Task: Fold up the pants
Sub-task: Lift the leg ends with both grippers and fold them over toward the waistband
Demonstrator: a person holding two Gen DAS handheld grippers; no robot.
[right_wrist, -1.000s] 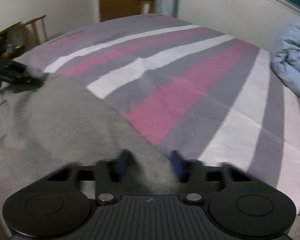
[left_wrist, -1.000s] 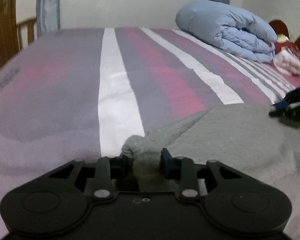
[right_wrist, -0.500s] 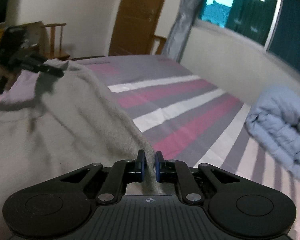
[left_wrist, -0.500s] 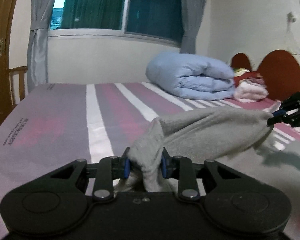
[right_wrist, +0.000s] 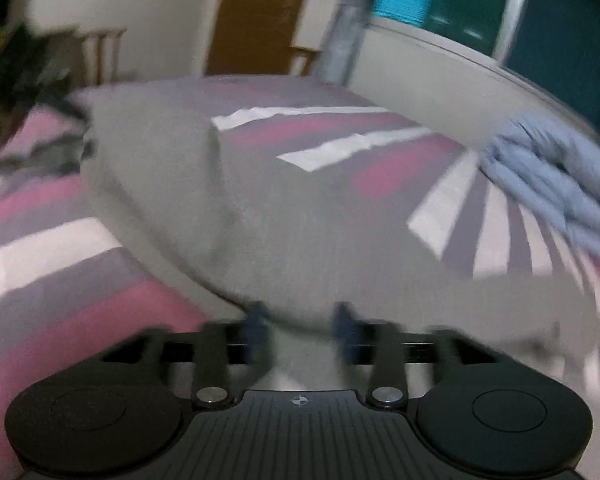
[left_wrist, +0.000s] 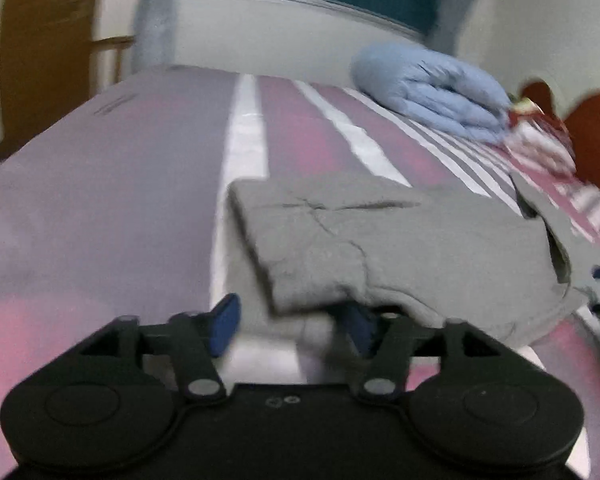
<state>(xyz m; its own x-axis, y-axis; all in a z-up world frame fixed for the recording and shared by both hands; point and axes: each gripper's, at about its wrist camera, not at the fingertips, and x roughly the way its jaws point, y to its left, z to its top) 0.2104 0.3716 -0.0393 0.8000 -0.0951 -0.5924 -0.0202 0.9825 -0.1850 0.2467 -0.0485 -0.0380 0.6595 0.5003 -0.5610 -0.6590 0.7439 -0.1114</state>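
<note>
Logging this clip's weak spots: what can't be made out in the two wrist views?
- Right wrist view: motion blur smears the whole frame; whether the right hand-held gripper touches the grey pants is unclear.
- Left wrist view: the left hand-held gripper has one fingertip partly hidden under the pants.
- Left wrist view: items beside the blue duvet are blurred.

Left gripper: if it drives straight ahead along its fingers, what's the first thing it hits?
Probably the grey pants. The left gripper is open, and the folded edge of the pants lies just past its fingertips on the striped bed. The frame is blurred, so whether the fingers already touch the cloth is unclear.
</note>
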